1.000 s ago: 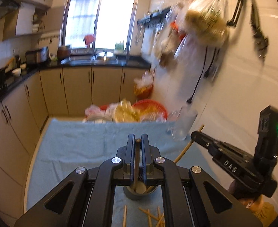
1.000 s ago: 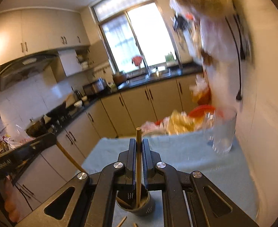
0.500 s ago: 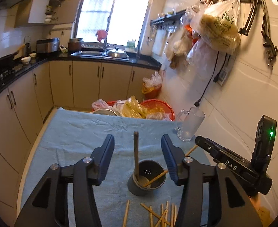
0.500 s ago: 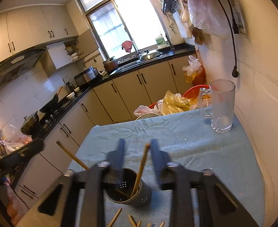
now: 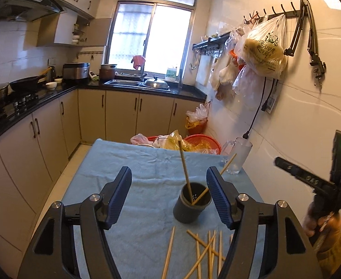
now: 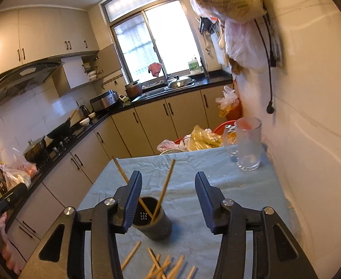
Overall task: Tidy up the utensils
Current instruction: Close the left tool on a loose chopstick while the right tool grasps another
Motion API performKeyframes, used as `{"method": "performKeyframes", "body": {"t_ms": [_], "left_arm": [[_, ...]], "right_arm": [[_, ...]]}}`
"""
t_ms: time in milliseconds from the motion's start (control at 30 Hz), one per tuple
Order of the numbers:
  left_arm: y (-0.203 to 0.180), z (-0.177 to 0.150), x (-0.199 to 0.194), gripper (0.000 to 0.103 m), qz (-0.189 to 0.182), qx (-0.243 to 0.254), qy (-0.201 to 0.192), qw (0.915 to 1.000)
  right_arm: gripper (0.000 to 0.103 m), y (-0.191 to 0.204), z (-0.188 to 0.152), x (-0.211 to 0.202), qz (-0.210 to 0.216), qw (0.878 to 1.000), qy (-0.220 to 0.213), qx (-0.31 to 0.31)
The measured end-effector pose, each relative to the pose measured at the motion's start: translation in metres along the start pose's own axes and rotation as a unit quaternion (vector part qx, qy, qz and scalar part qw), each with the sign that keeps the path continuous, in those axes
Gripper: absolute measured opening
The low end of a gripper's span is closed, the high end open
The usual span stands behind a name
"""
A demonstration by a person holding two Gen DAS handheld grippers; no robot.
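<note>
Both tongs, clamped on chopsticks a second ago, now gape and keep opening, empty: left tongs, right tongs; two chopsticks stand in the holder between and just beyond their tips.

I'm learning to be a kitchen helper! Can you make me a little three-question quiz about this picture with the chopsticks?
1. How many chopsticks stand in the dark holder?
2. True or false: the glass mug lies on its side.
3. Where are the loose chopsticks? A) inside the mug B) on the blue cloth in front of the holder C) in the sink

Key:
1. Two
2. False, it stands upright near the wall
3. B
</note>
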State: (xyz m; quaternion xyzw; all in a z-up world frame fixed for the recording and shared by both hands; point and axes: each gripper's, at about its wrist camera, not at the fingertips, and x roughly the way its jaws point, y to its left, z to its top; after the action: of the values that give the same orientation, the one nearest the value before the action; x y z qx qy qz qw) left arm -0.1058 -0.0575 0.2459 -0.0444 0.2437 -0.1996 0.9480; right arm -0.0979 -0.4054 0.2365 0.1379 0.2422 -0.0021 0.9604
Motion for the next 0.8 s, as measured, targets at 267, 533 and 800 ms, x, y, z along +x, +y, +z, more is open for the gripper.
{"method": "performKeyframes", "body": {"t_ms": [267,533,800], "left_arm": [[0.012,-0.058,0.017,0.066,0.014,-0.009,0.069,0.9974],[0.002,-0.113,0.097,0.065,-0.007,0.023,0.217,0.9759],[-0.006,-0.132,0.166,0.050,-0.006,0.048,0.287,0.9566]], "right_arm": [[0.063,-0.013,-0.030,-0.040,-0.032,0.996,0.054,-0.058],[0.057,-0.054,-0.115,0.011,-0.015,0.977,0.213,-0.007],[0.044,-0.064,-0.160,0.073,0.038,0.954,0.285,0.079]]}}
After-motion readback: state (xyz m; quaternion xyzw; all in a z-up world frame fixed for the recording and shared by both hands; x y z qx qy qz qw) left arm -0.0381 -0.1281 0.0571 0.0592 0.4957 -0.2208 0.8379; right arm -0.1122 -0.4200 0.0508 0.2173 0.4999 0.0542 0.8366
